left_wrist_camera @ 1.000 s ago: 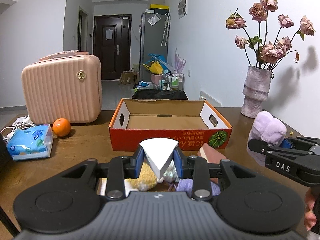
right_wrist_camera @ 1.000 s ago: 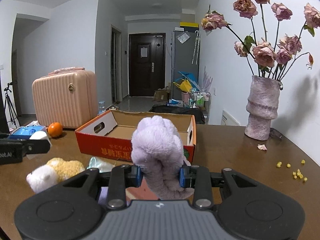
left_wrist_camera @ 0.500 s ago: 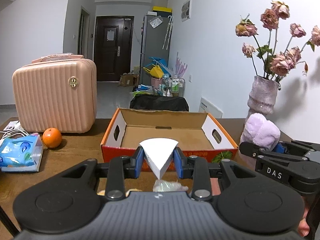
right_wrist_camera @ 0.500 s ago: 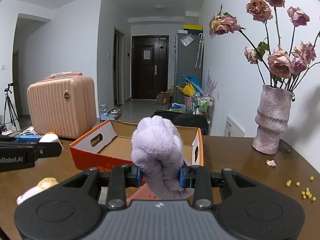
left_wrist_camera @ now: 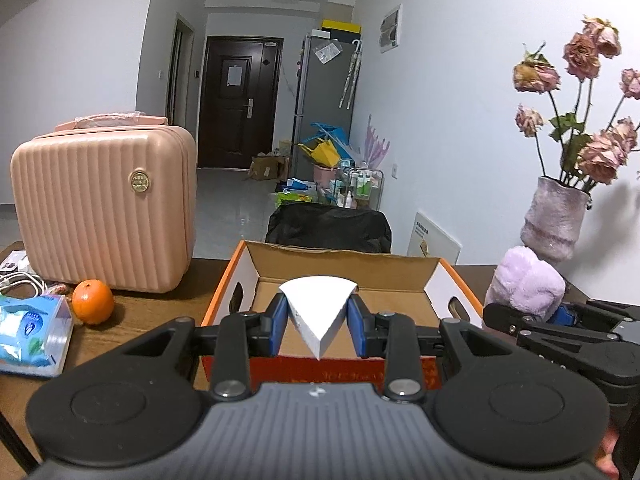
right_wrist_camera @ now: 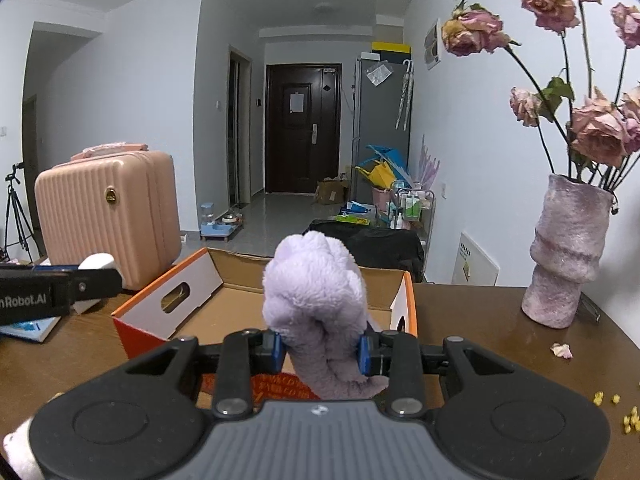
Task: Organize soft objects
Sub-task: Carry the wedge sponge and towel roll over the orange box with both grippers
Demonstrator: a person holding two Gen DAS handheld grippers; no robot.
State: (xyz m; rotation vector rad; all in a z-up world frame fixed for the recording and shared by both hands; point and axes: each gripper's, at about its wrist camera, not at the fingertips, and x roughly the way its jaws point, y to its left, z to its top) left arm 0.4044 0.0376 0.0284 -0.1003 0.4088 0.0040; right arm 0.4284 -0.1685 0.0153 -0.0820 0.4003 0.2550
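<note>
My left gripper is shut on a white wedge-shaped sponge, held just above the near wall of an open orange cardboard box. My right gripper is shut on a fluffy lilac plush and hovers at the box's near right corner. In the left wrist view the lilac plush and the right gripper show at the right. The left gripper appears at the left edge of the right wrist view. The box floor looks bare.
A pink ribbed suitcase, an orange and a blue tissue pack sit on the brown table at left. A fuzzy vase of dried roses stands at right, with yellow crumbs nearby. A white plush bit lies at the lower left.
Both grippers moved forward toward the box with their loads still held. The box now looms larger and the loose plush toys on the table have dropped out of sight below.
</note>
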